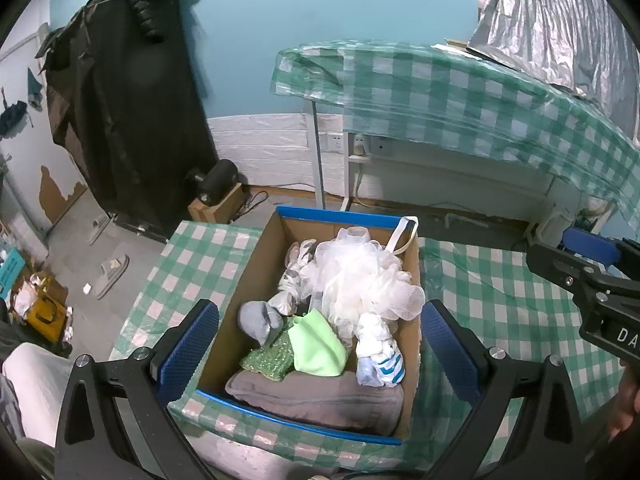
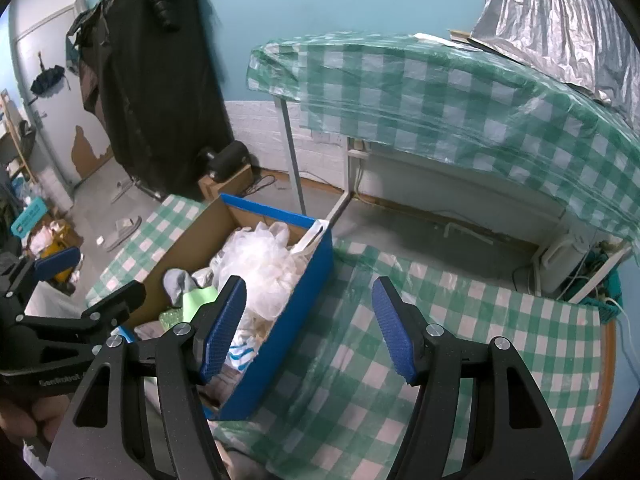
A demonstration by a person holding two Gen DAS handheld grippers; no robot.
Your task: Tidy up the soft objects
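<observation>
A cardboard box with blue edges (image 1: 336, 216) (image 2: 296, 304) stands on the green checked table. It holds a white mesh bath puff (image 1: 360, 276) (image 2: 260, 264), a grey folded towel (image 1: 316, 400), a light green cloth (image 1: 318, 344), a green sequin piece (image 1: 266, 362), a grey sock (image 1: 258, 320) and white rolled socks (image 1: 378, 356). My left gripper (image 1: 320, 348) is open and empty above the box's near end. My right gripper (image 2: 310, 328) is open and empty, just right of the box over the tablecloth. The right gripper also shows at the right edge of the left wrist view (image 1: 592, 280).
A second table with a green checked cover (image 1: 460, 88) (image 2: 460, 92) stands behind, silver sheeting (image 2: 560, 20) on it. A black covered rack (image 1: 132, 100) stands at the left wall. Slippers (image 1: 112, 274) and clutter lie on the floor at left.
</observation>
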